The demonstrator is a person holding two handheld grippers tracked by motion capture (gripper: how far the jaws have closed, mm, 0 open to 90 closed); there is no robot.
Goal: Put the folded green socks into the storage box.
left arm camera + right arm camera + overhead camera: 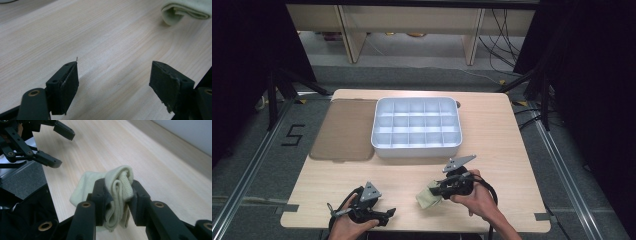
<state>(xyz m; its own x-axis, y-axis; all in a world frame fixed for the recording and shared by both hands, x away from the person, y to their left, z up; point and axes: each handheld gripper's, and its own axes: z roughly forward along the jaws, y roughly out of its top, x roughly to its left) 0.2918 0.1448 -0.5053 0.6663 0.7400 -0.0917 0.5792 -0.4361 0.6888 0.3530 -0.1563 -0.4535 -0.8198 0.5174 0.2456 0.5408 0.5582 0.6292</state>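
The pale green folded cloth (117,195) hung bunched over the counter (512,150) near its front edge. The right claw (117,202) pinched it tight; the left claw (113,85) gaped wide, holding nothing.

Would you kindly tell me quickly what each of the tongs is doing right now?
Left tongs: open, nothing between them.
Right tongs: shut on the folded pale-green cloth.
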